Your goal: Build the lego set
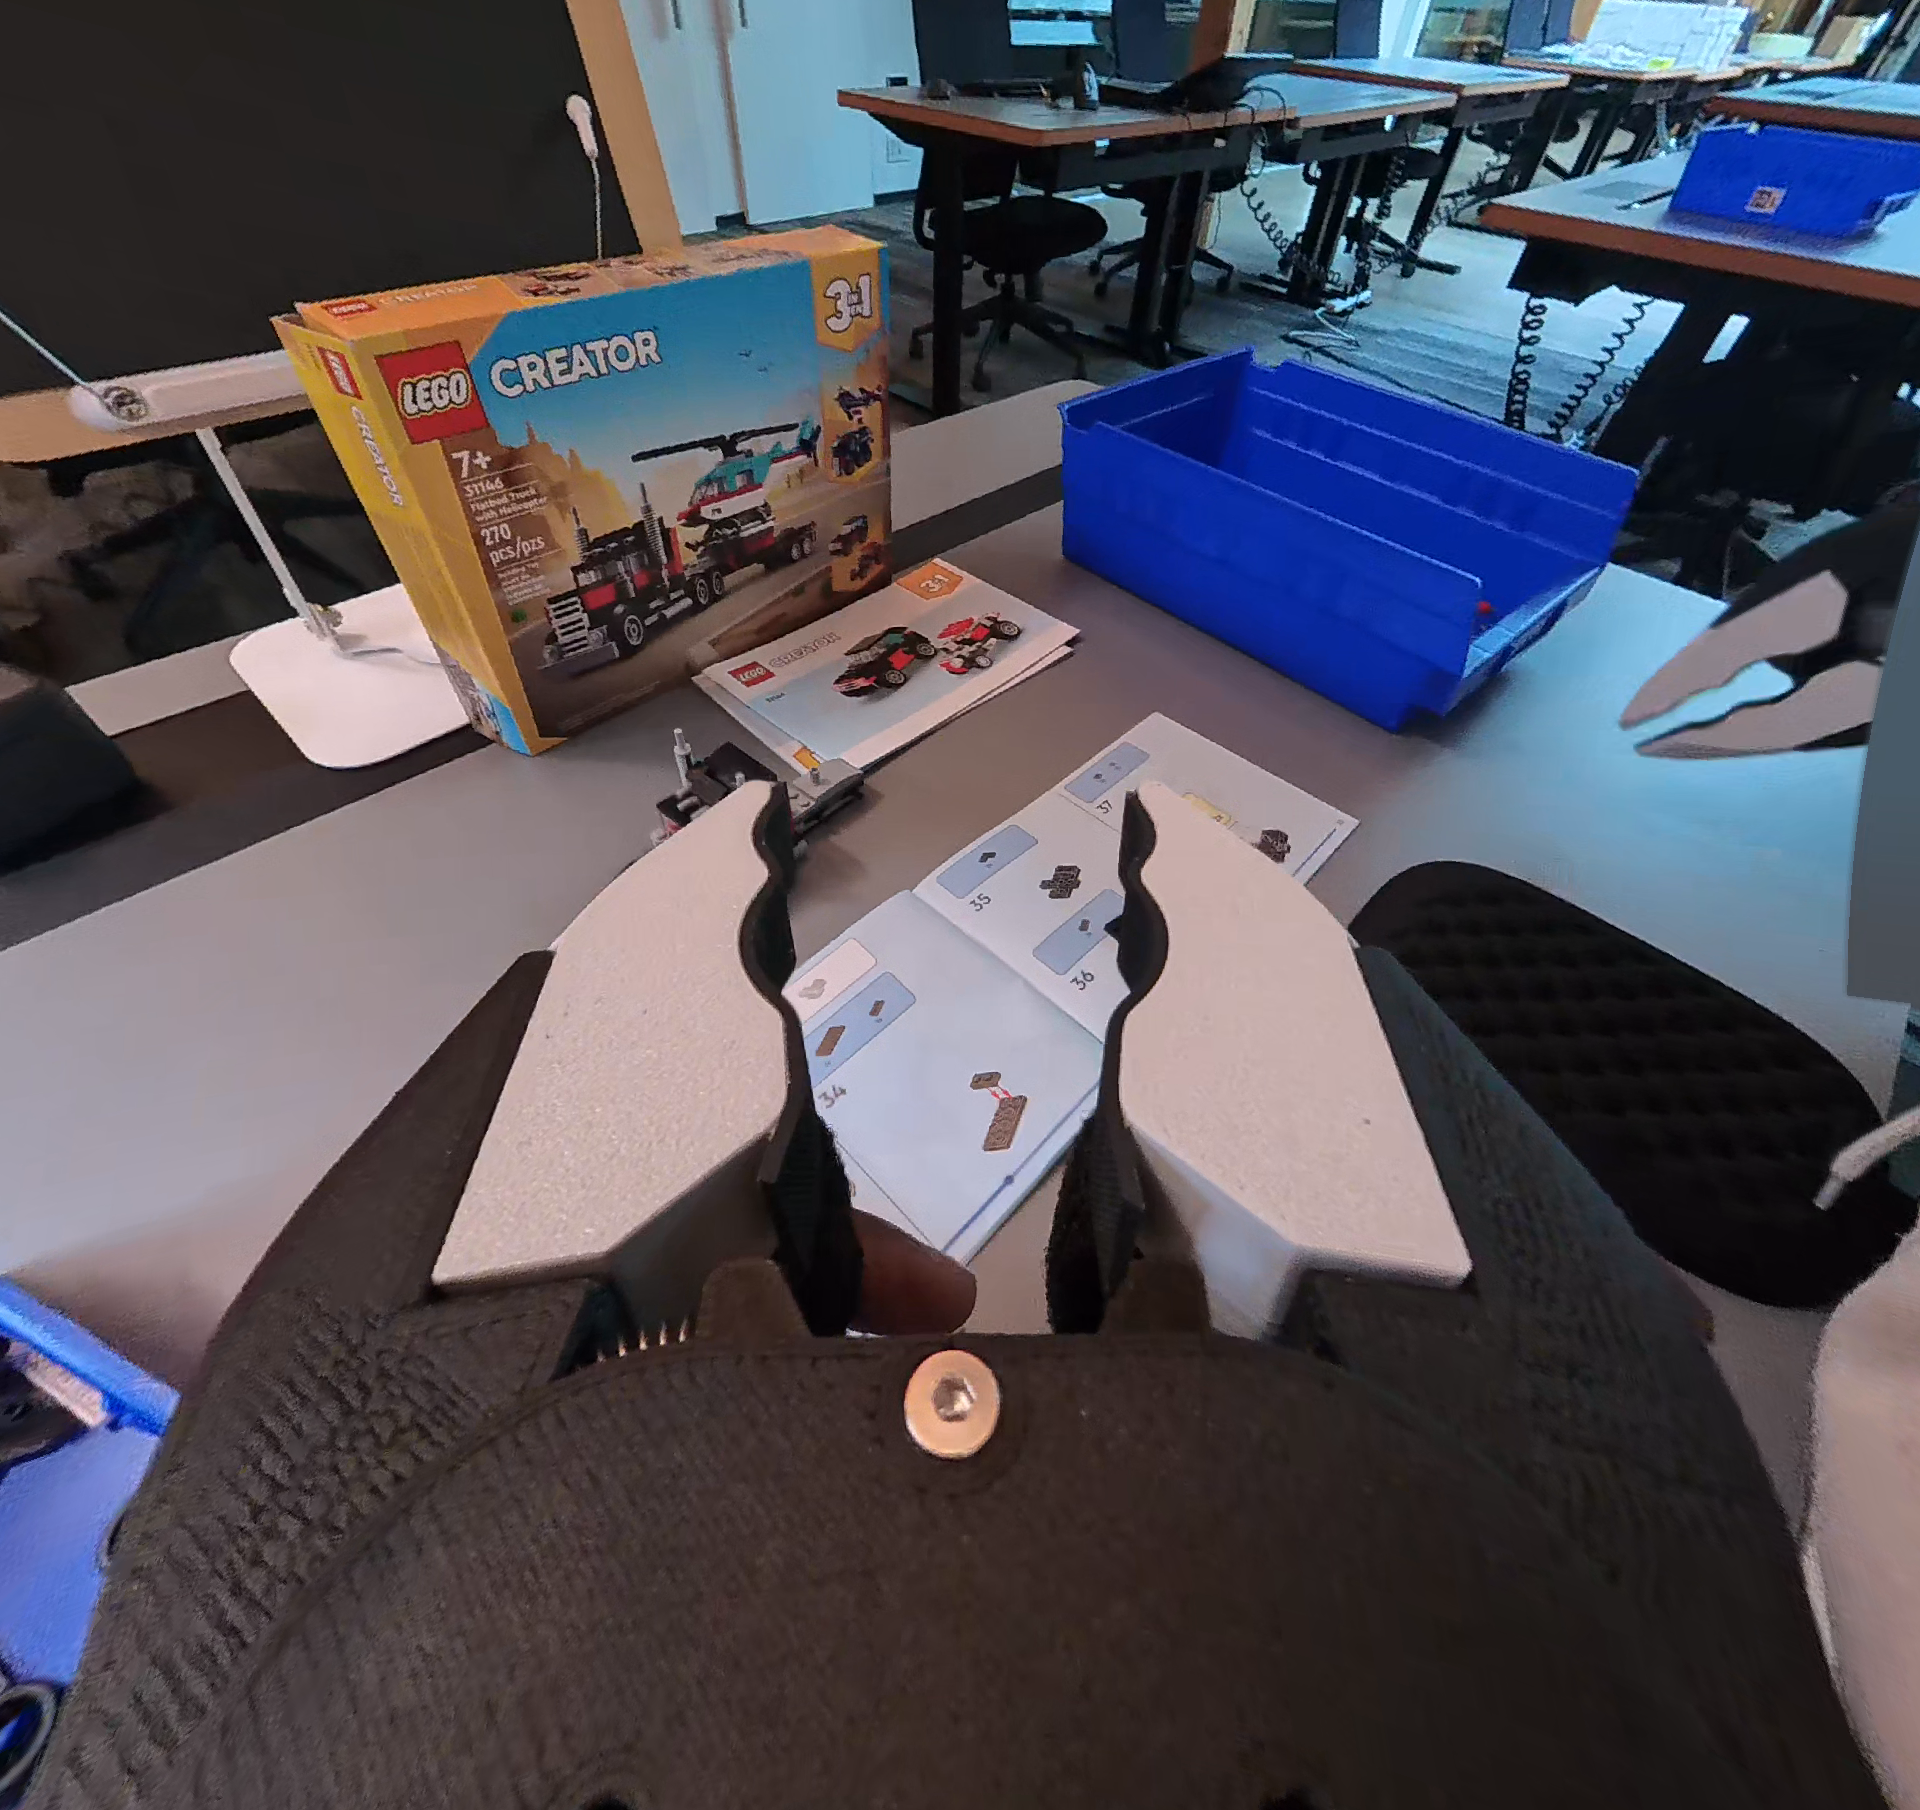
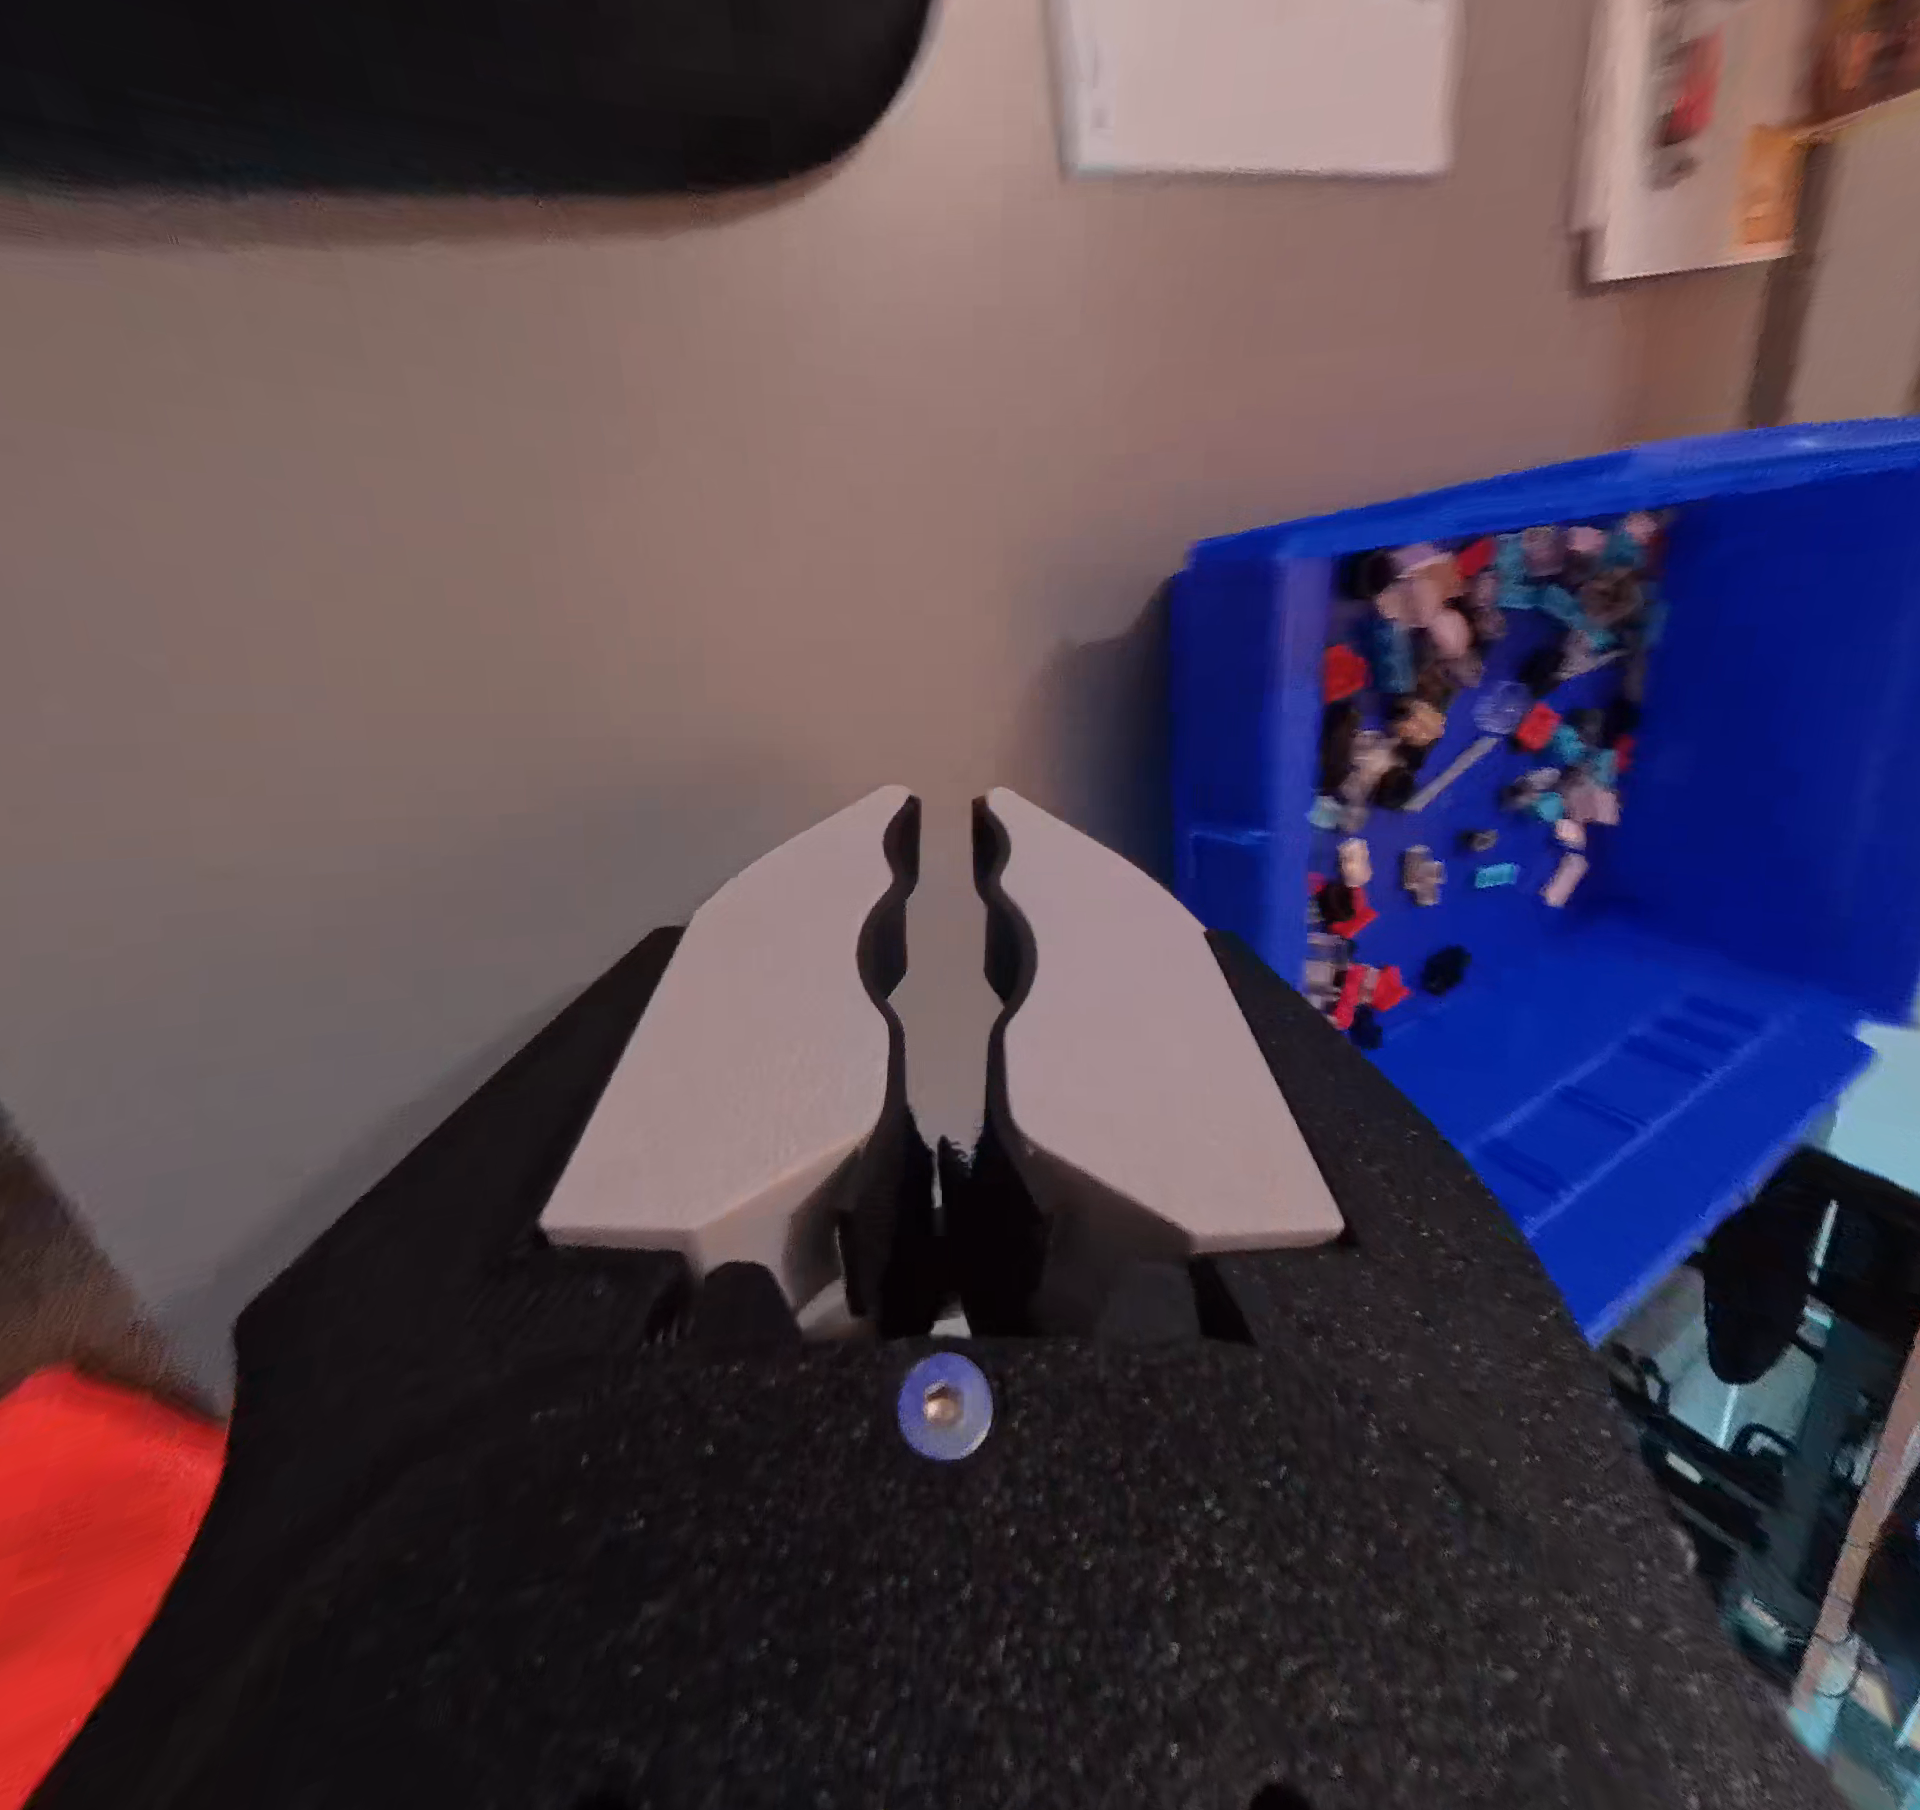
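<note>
— Standing beside the desk [image 1: 312, 1012], I saw the right hand-held gripper [image 2: 945, 804] poised over bare grey surface, its jaws nearly together with only a thin slit between them and nothing in it. The blue bin [image 2: 1766, 825] of loose bricks [image 2: 1475, 721] lay just off to its right and a little ahead, its long axis running away from the fingers.

— And the left one?

— The left hand-held gripper [image 1: 951, 804] hung wide open and empty above the open instruction booklet [image 1: 966, 1054]. A small partly built model [image 1: 727, 784] sat just past its left fingertip, near the set's box [image 1: 623, 472], with a closed booklet [image 1: 894, 669] alongside.

— So which was closer to the bricks?

— The right, I judged; it needed only to swing rightward into the bin. That bin held a scatter of red, black, teal and pale pieces. From the left camera the bin [image 1: 1299, 534] seemed nearly empty, its near wall hiding the floor.
</note>
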`<action>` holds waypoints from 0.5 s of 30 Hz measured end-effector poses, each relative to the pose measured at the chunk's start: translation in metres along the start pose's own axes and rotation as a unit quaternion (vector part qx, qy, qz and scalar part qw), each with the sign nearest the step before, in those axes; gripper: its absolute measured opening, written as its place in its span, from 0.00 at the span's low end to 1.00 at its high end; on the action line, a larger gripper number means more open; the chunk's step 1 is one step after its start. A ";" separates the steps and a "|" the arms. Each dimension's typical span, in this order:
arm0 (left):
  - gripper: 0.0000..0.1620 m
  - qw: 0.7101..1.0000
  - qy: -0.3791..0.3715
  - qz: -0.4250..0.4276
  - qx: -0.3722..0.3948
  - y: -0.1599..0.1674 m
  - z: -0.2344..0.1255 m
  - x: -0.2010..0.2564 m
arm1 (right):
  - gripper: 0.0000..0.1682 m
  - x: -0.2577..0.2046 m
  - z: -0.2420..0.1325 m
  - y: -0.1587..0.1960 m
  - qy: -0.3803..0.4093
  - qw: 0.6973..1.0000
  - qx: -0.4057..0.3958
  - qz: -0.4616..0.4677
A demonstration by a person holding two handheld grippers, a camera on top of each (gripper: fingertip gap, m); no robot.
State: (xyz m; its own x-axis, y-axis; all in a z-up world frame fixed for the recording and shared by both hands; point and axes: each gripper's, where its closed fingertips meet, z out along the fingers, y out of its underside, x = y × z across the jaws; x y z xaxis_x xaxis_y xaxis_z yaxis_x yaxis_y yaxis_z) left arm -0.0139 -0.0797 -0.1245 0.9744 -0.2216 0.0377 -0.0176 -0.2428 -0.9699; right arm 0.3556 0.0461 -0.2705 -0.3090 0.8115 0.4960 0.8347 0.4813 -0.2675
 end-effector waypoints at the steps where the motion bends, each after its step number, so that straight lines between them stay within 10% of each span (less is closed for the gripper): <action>1: 0.38 1.000 0.004 -0.002 0.001 -0.001 0.002 0.000 | 0.08 0.014 -0.003 -0.003 0.026 0.999 0.018 0.013; 7: 0.38 0.999 0.039 -0.011 0.013 -0.008 0.013 0.012 | 0.26 0.071 0.027 0.026 0.022 0.999 -0.007 0.025; 15: 0.38 0.999 0.037 -0.014 -0.007 0.000 0.022 0.009 | 0.16 0.041 0.030 0.015 -0.035 0.999 -0.025 -0.011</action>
State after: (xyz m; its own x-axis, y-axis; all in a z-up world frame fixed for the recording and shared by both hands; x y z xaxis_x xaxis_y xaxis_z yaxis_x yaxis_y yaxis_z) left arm -0.0007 -0.0611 -0.1297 0.9553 -0.2839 0.0827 0.0052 -0.2635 -0.9647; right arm 0.3412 0.0966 -0.2791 -0.3578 0.8226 0.4419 0.8486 0.4839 -0.2137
